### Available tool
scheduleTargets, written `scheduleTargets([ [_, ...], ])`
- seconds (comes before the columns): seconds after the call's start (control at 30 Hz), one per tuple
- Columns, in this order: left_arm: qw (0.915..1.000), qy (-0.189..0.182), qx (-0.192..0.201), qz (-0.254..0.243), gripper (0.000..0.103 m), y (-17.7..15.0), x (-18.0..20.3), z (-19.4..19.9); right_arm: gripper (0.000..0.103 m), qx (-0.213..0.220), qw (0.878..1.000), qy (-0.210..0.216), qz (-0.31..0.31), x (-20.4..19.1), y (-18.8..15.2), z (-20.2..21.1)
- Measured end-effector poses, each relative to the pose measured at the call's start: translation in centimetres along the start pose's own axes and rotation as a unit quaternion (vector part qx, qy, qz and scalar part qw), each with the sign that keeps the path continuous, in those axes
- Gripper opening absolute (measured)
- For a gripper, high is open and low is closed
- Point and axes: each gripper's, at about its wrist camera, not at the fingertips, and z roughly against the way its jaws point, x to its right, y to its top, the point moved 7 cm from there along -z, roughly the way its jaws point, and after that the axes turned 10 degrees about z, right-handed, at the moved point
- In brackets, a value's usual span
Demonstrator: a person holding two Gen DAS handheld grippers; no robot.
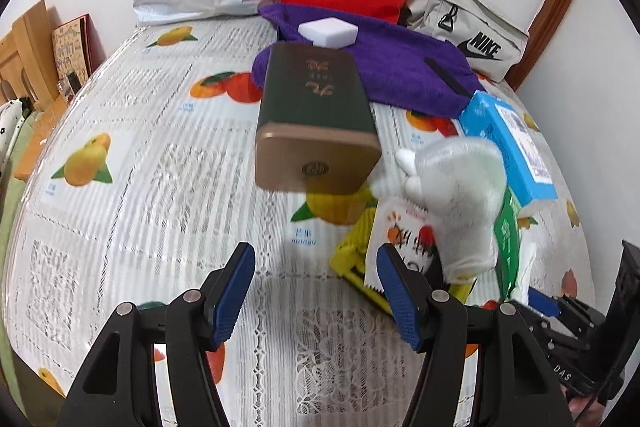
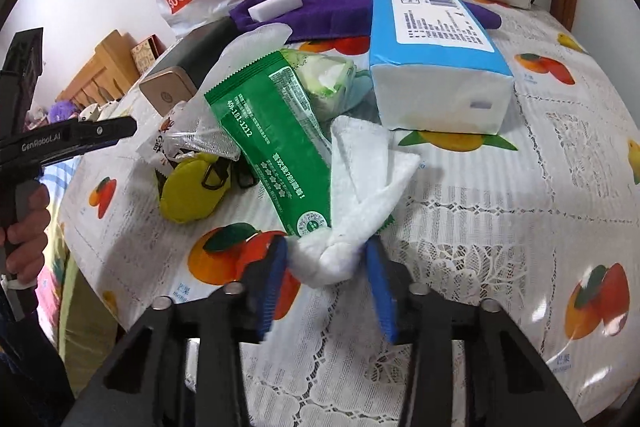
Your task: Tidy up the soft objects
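Right gripper [image 2: 326, 263]: my blue pads pinch bunched end of white cloth [image 2: 360, 187], its far part lying on table [image 2: 500, 227] against green wipes pack [image 2: 276, 143]. Left gripper [image 1: 316, 291]: jaws wide, empty, above tablecloth near green tin [image 1: 316, 115]. Step, I judge: picking up cloth. Next: lift clear without dragging pack.
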Motion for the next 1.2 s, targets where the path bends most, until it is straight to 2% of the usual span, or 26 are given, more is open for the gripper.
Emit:
scheduleTargets([
  [0.13,0.9999,-0.010,-0.004,-0.003,0.061,-0.4,0.0,-0.2,0.032,0.009,1.000,-0.005,0.006,0.1,0.1,0.3],
  [0.5,0.9983,-0.034,-0.011,-0.047,0.061,-1.4,2.6,-1.0,0.032,0.044,0.999,-0.026,-0.017,2.8,0.2,3.1],
  [0.7,0.9934,-0.003,-0.011,-0.114,0.071,-2.0,5.0,-2.0,0.032,0.038,0.998,-0.028,-0.038,4.4,-0.8,2.8],
  [0.83,0.9897,-0.002,-0.011,-0.143,0.080,-2.3,6.1,-2.1,0.032,0.035,0.998,-0.023,-0.043,4.8,-1.0,2.4],
  [1.0,0.9833,0.016,-0.005,-0.181,0.091,-2.8,7.2,-2.8,0.032,0.035,0.998,-0.016,-0.043,4.8,-0.9,2.1],
  [1.1,0.9836,0.012,-0.003,-0.180,0.091,-2.8,7.1,-2.7,0.032,0.036,0.998,-0.014,-0.042,4.7,-0.9,2.1],
  [1.17,0.9841,0.003,-0.002,-0.178,0.078,-2.8,6.9,-2.5,0.032,0.037,0.998,-0.013,-0.042,4.7,-0.9,2.1],
  [1.2,0.9848,0.006,0.000,-0.174,0.065,-2.8,6.6,-2.4,0.032,0.038,0.998,-0.013,-0.043,4.8,-0.9,2.2],
])
